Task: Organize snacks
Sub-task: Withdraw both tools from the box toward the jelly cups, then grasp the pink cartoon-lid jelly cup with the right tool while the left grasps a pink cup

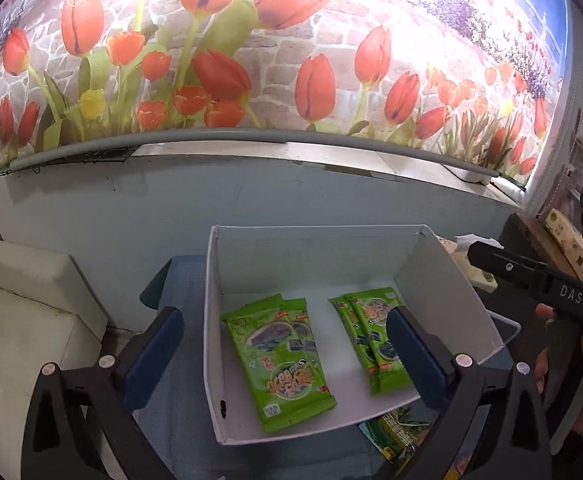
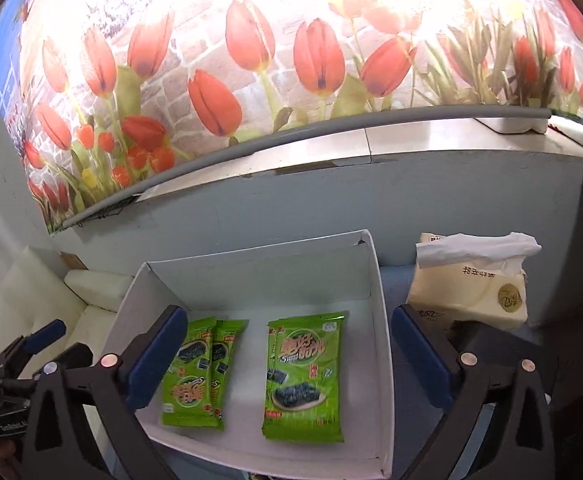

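Observation:
A white cardboard box holds green seaweed snack packets in two small stacks. In the left wrist view one stack lies at the left and one at the right of the box floor. In the right wrist view the box shows the stacks at left and middle. My left gripper is open and empty above the box front. My right gripper is open and empty above the box. Another green packet lies outside the box, below its front edge.
A cream tissue pack stands right of the box. A white cushioned seat is at the left. The box rests on a blue surface. A pale wall with a ledge and tulip mural stands behind.

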Available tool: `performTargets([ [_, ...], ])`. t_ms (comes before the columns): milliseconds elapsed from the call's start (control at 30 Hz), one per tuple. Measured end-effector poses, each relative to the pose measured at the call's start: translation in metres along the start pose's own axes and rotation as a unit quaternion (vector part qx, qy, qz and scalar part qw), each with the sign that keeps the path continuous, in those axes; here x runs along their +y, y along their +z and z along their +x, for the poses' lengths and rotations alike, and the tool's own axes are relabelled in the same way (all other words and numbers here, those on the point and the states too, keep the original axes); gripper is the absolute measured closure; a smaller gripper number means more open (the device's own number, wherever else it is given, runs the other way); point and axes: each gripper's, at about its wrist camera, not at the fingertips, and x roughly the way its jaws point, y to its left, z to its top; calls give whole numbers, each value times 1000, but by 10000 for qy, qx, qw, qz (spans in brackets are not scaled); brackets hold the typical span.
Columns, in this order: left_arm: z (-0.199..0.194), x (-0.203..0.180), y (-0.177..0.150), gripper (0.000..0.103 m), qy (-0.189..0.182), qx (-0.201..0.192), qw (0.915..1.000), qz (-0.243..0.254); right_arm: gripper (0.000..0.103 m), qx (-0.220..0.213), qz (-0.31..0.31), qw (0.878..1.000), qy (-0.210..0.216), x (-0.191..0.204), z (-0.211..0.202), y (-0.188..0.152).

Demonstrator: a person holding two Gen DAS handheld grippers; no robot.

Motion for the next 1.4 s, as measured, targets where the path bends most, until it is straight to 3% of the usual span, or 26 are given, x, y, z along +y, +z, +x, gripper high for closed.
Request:
performTargets([
  [200, -21, -12, -11, 0, -142, -71, 9999, -57, 0, -494, -85, 9987, 23, -2, -44, -18],
  [333, -44, -31, -30, 0, -274, -132, 9995, 82, 0, -179, -322, 9993, -91, -4, -68, -44],
  [533, -100, -65, -85, 0, -335, -463, 9964, 628, 0, -125, -581, 9979, -272, -10, -111, -105],
  [767, -158, -87, -158, 0, -421, -525, 9949, 755, 0, -20, -410, 9991, 91, -22, -144, -185],
  [967, -179, -88, -209, 0, -490, -175, 9967, 615, 0, 240, -661, 9973, -194, -27, -131, -240],
  [1133, -187, -88, -232, 0, -434, -11, 9976, 534, 0, 581, -585, 9962, -277, -36, -100, -243],
  [1267, -189, -83, -241, 0, -328, 112, 9980, 533, 0, 912, -805, 9909, -582, -36, -76, -243],
  [1400, -185, -78, -244, 0, -219, 194, 9982, 521, 0, 1068, -572, 9920, -344, -46, -60, -244],
])
